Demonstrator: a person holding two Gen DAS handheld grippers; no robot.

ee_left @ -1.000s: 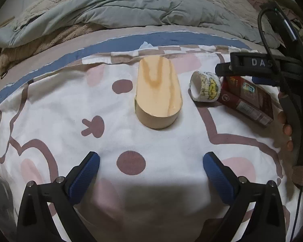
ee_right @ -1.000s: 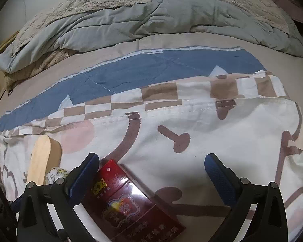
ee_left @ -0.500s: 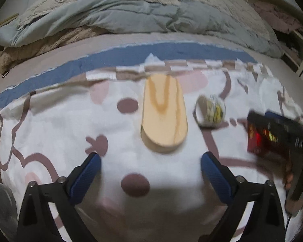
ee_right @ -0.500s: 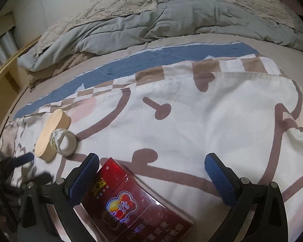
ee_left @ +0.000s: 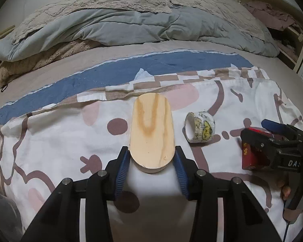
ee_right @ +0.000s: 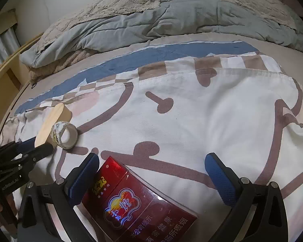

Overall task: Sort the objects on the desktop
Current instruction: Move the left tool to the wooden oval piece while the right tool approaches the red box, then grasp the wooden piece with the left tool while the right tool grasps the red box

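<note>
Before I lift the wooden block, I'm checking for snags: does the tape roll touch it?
Apart. The left wrist view shows a strip of patterned sheet between the wooden block and the tape roll.

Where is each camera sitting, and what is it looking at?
Left wrist: on the left gripper, looking down over the bed; jaws closing around the wooden block.
Right wrist: on the right gripper, jaws open over the red cigarette pack.
Both show the block, the tape roll, and the other gripper.
</note>
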